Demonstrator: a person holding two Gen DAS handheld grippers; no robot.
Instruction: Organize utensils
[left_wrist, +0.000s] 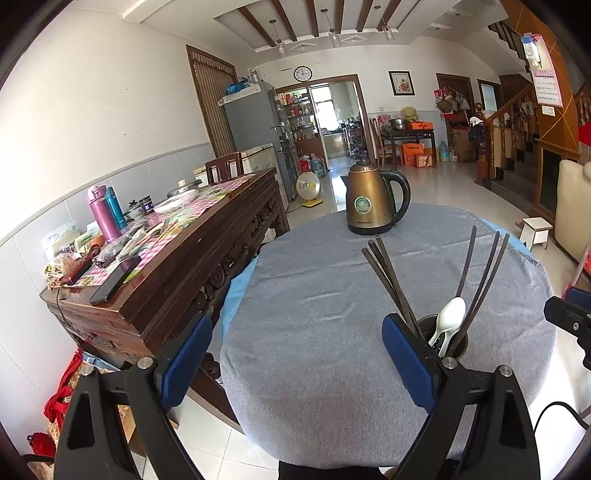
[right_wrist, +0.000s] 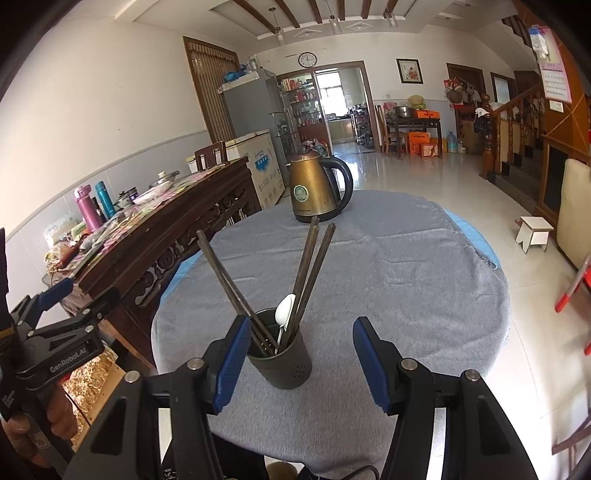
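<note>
In your left wrist view, your left hand-held gripper (left_wrist: 297, 363) is spread wide over the table (left_wrist: 314, 295), gripping nothing; the utensil holder (left_wrist: 456, 341) with chopsticks (left_wrist: 391, 284) and a white spoon (left_wrist: 451, 314) stands near the table's right edge, touching the right pad.

In your right wrist view, your right hand-held gripper (right_wrist: 297, 360) gapes wide with the holder between its pads, ungripped, near the table's near edge; a kettle (right_wrist: 316, 188) stands at the far edge.

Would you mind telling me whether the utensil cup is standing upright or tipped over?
Upright: the cup stands on its base on the gray cloth, chopsticks and spoon sticking up.

Dark holder (right_wrist: 284, 363), brown chopsticks (right_wrist: 314, 266), white spoon (right_wrist: 285, 310), bronze kettle (right_wrist: 314, 188), grey cloth (right_wrist: 388, 277)
</note>
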